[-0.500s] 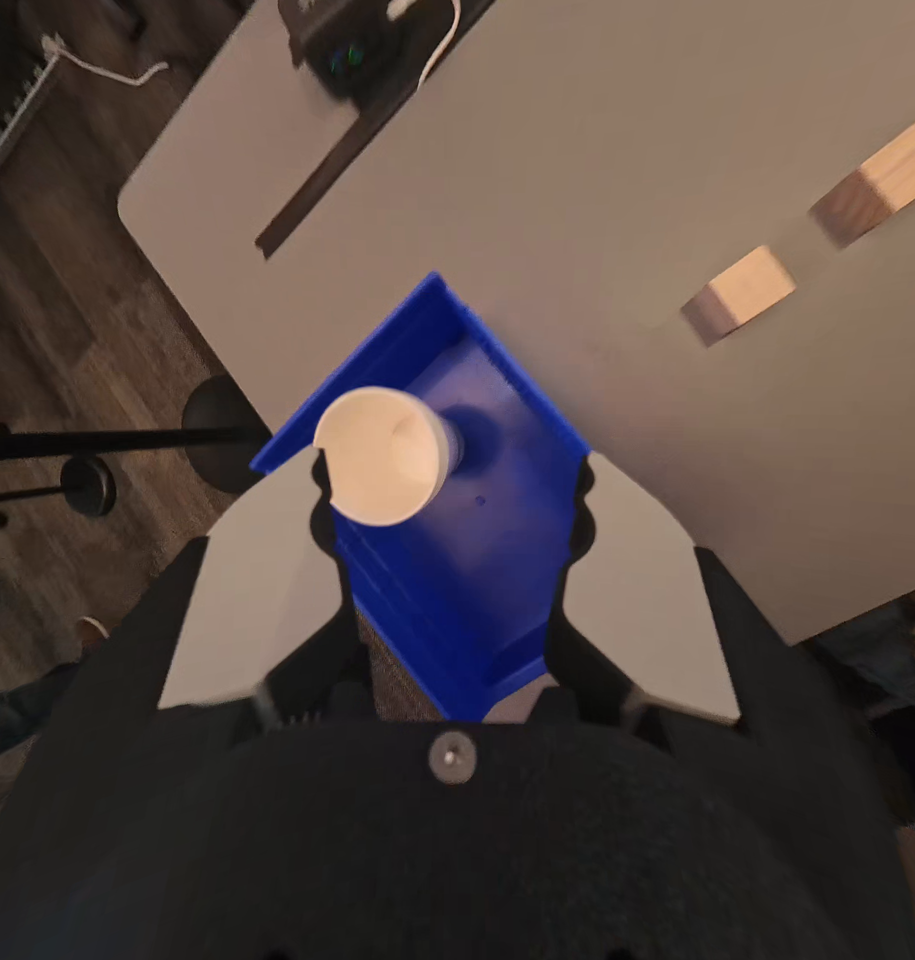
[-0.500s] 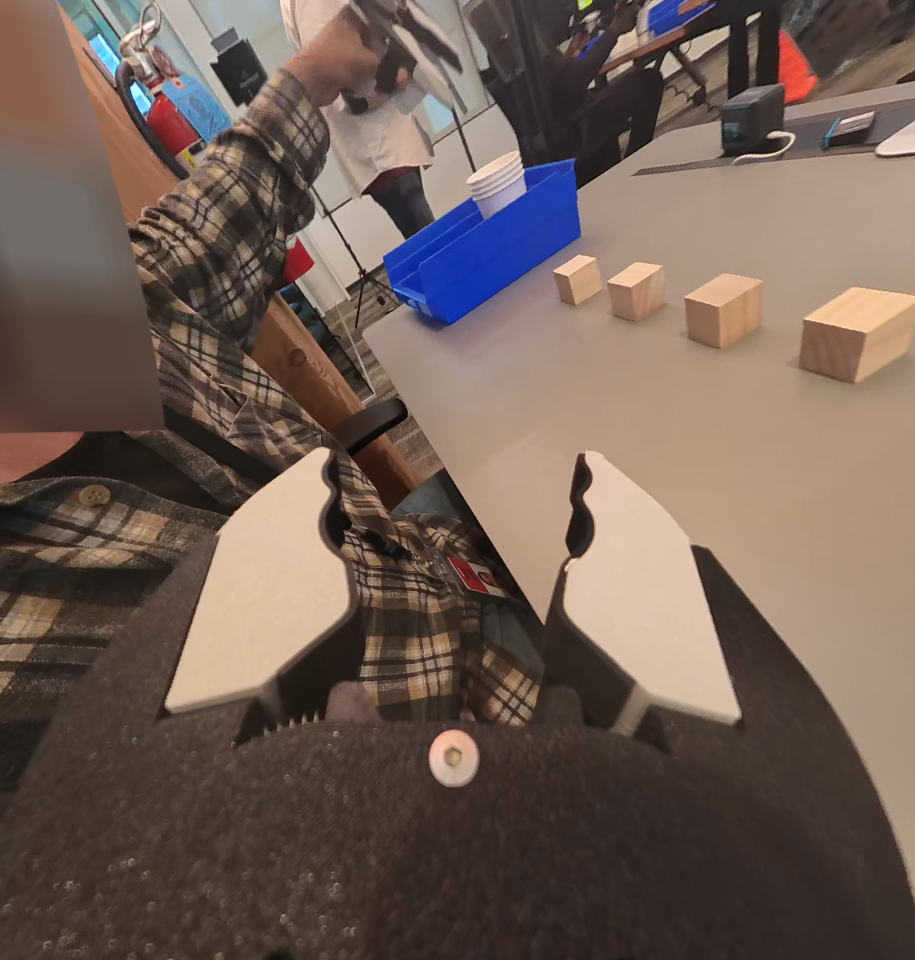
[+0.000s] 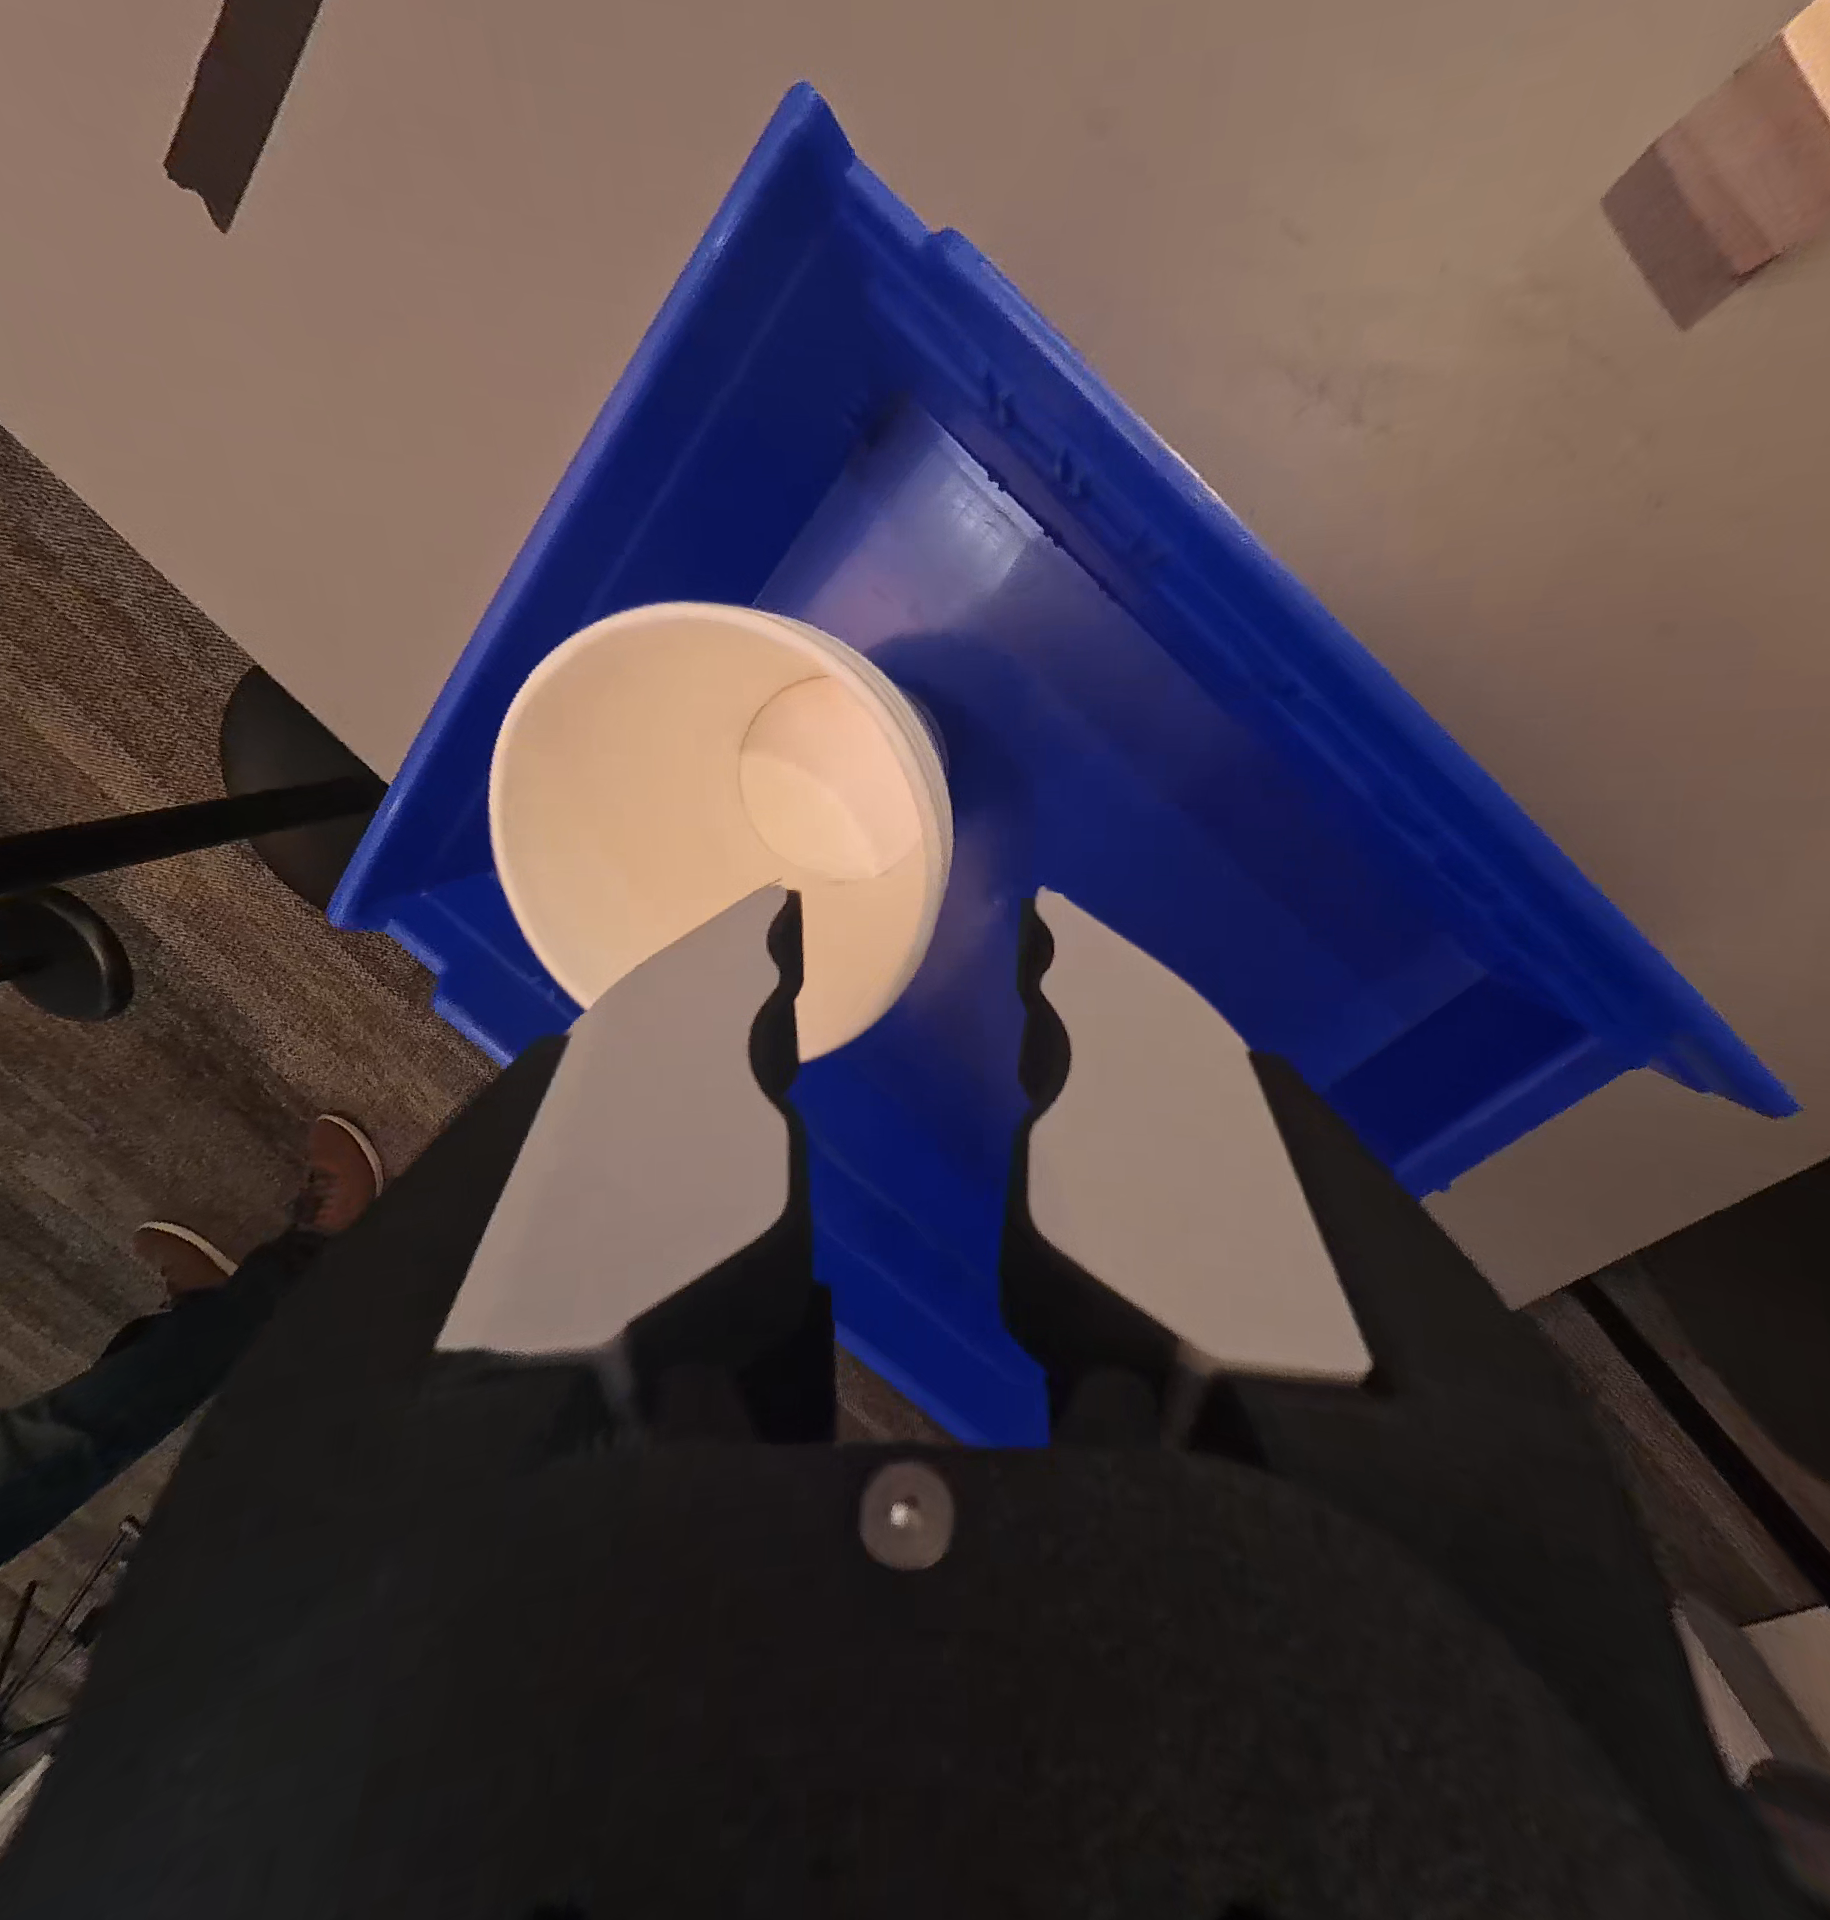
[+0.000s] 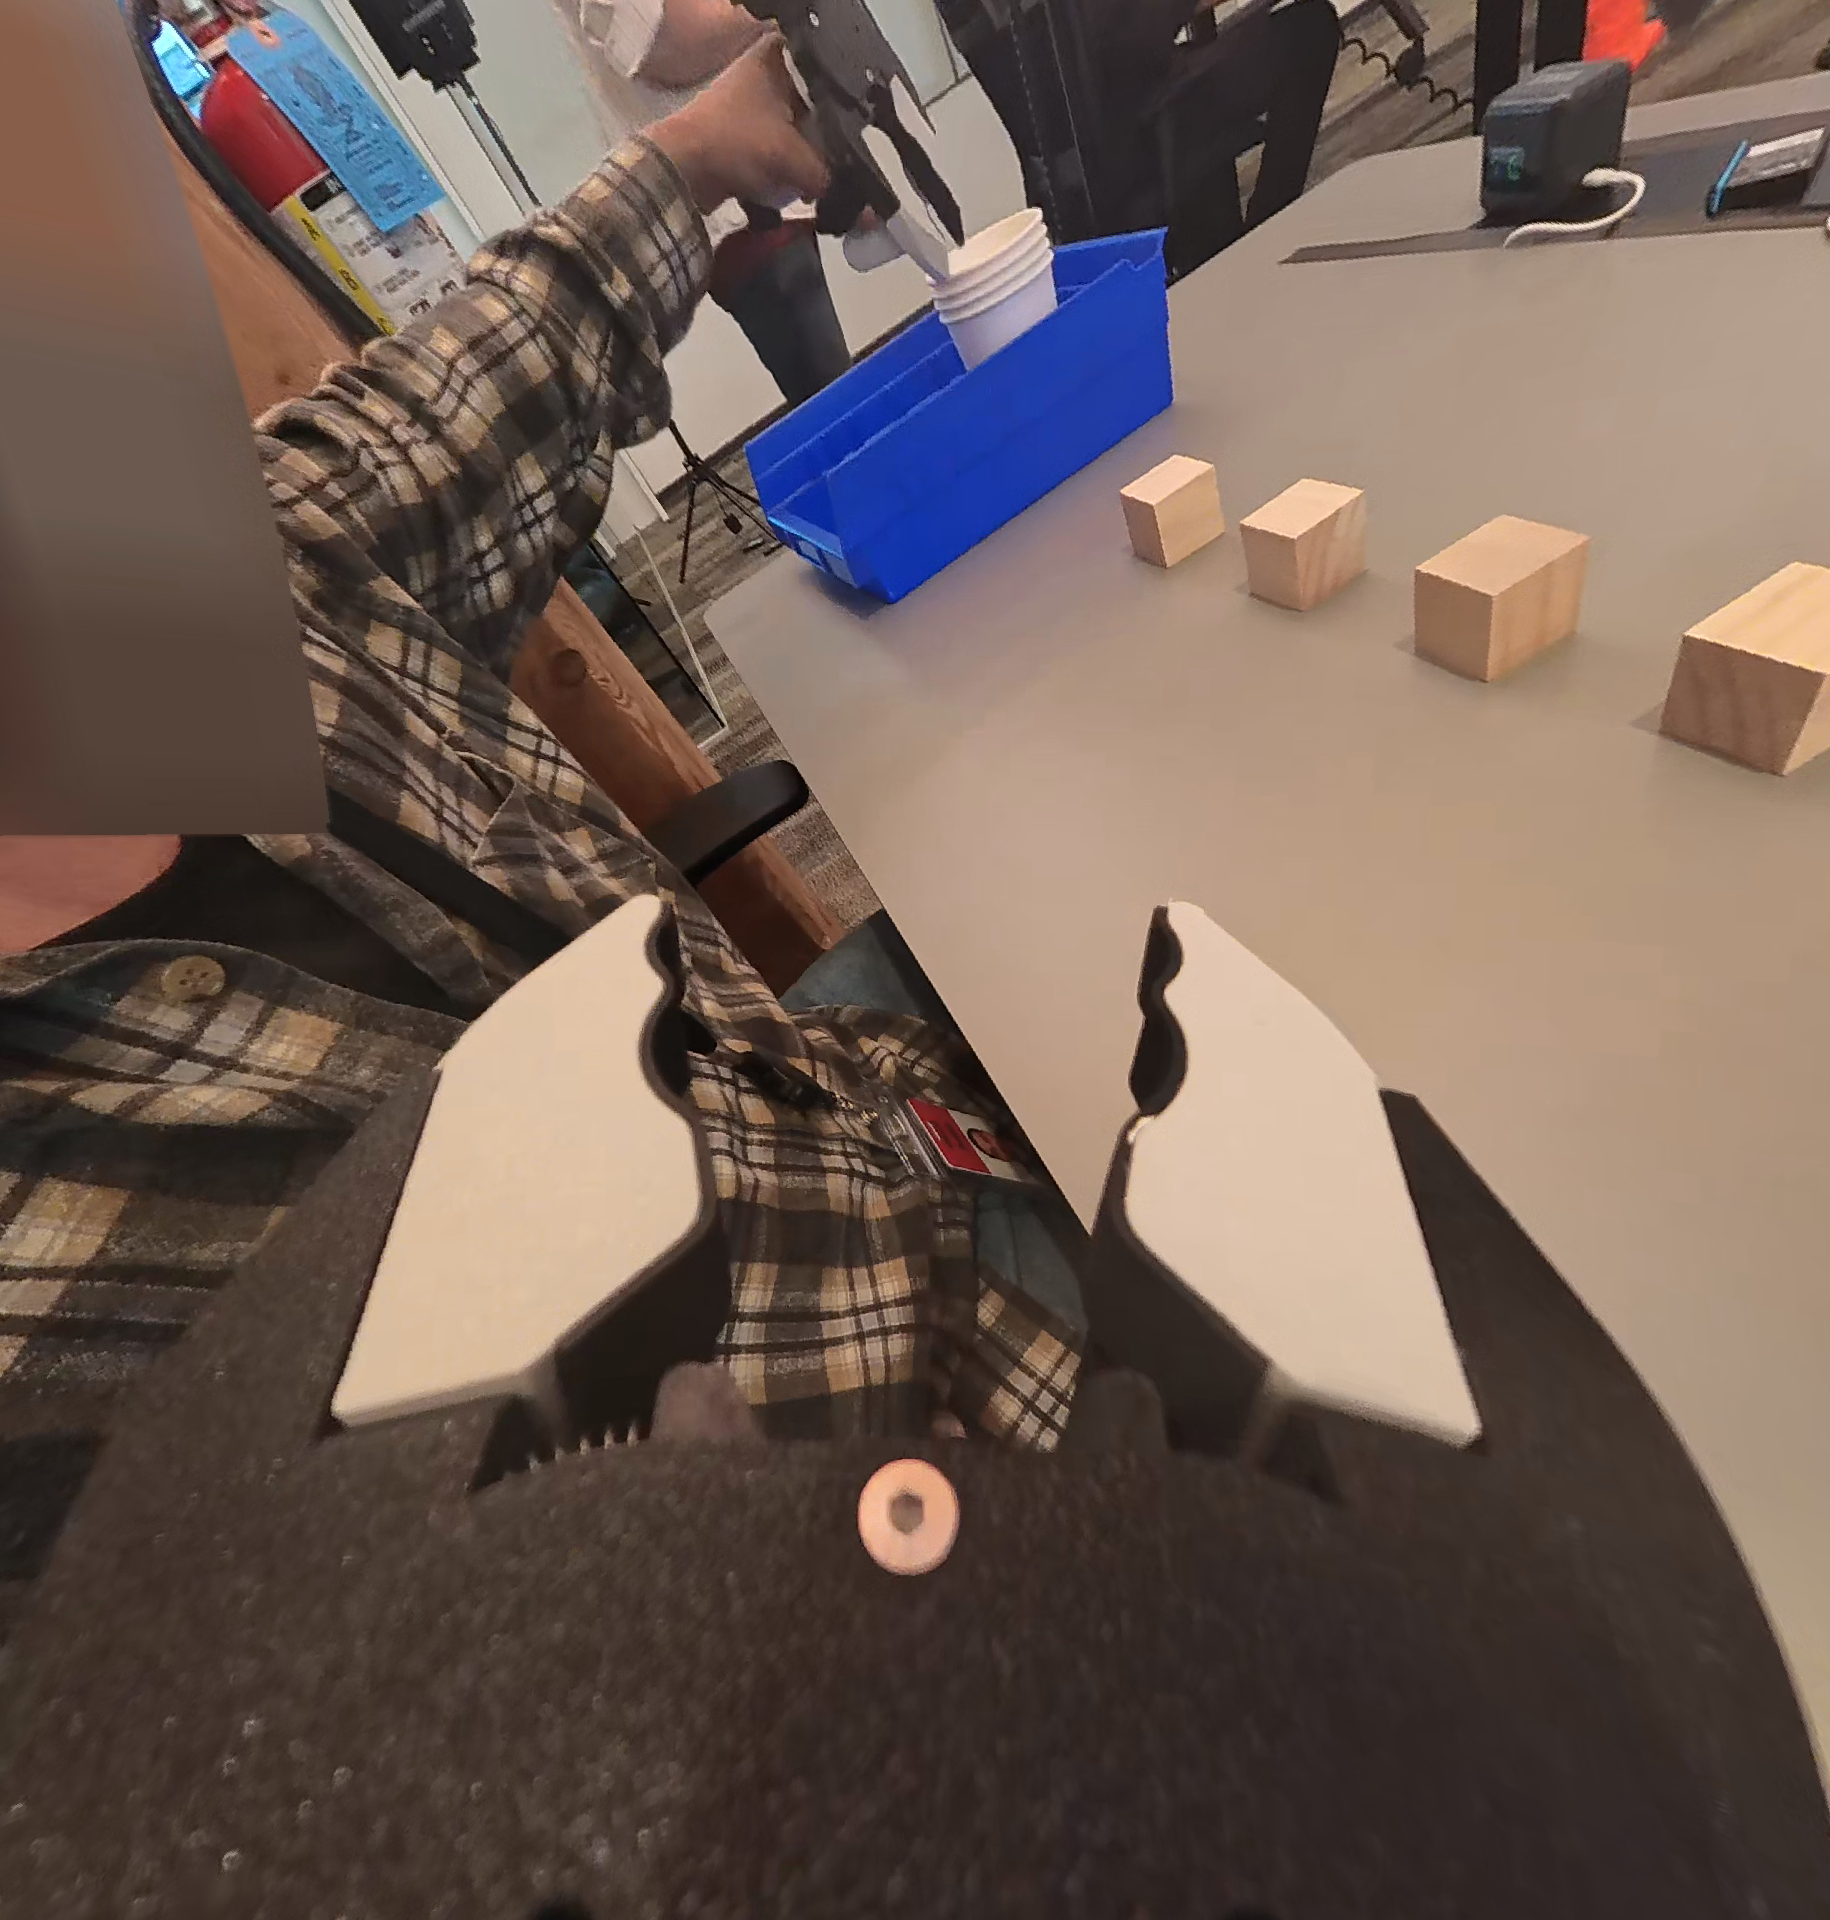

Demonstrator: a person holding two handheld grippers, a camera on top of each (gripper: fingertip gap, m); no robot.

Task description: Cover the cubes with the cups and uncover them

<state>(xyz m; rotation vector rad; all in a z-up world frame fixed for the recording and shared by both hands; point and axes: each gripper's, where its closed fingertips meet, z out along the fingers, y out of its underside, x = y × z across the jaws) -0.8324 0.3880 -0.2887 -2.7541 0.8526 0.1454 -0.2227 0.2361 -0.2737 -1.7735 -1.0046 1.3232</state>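
Left gripper [image 3: 906, 904]: pointed steeply down over the blue bin, jaws parted with a gap between them; one finger [image 3: 682, 997] set inside the mouth of the top cup, the other finger outside the rim, the cup wall between them; no firm clamp visible.
Left gripper from the right wrist view [image 4: 906, 234]: raised above the bin, tilted downward, fingertips at the rim of the cup stack.
Left hand [image 4: 745, 145]: wrapped round the gripper handle, plaid sleeve [image 4: 537, 353] stretched forward and up from the body.
Right gripper [image 4: 906, 935]: released, jaws spread wide, nothing between them; held low near the person's chest, just off the near edge of the bench, aimed along the surface toward the bin.
Stack of white paper cups [image 3: 713, 821]: upright, nested, standing in the blue bin toward its end nearest the bench edge.
Blue bin [image 4: 994, 447]: on the grey bench [image 4: 1306, 935], close to its far-left corner.
Wooden cubes: four in a row on the bench, all uncovered; nearest cube [image 4: 1773, 665], next cube [image 4: 1498, 592], third cube [image 4: 1300, 540], farthest cube [image 4: 1171, 509] just beside the bin.
Cube spacing: apart from one another, none touching.
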